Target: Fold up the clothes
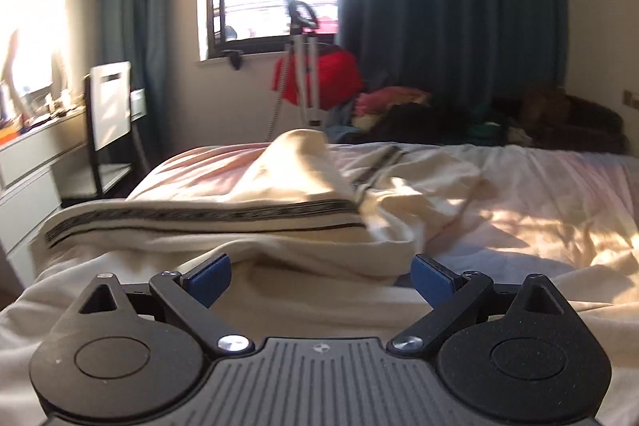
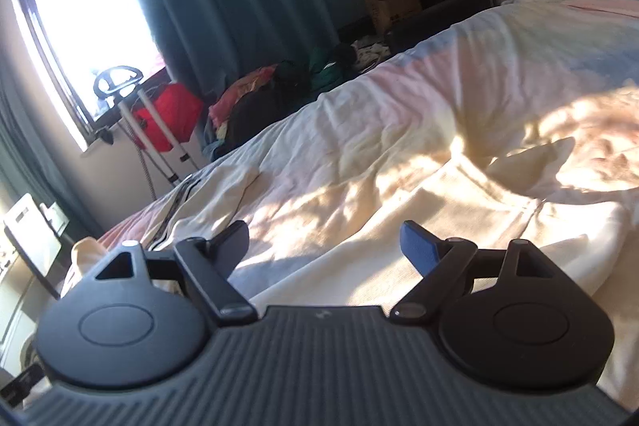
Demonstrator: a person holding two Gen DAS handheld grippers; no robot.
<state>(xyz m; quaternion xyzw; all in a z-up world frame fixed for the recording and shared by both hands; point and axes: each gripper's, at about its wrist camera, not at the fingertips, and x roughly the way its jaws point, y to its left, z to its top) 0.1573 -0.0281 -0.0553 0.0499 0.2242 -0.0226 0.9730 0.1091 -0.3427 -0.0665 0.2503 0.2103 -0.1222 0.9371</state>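
So both grippers were spread wide, holding nothing. Left gripper (image 1: 321,276) sat low and level, right over the cream garment (image 1: 255,202) bunched on the bed (image 1: 559,194). Right gripper (image 2: 324,246) hung tilted above its sunlit part (image 2: 459,226).

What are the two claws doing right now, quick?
Left gripper: open, holding nothing, above the cream garment.
Right gripper: open, holding nothing.
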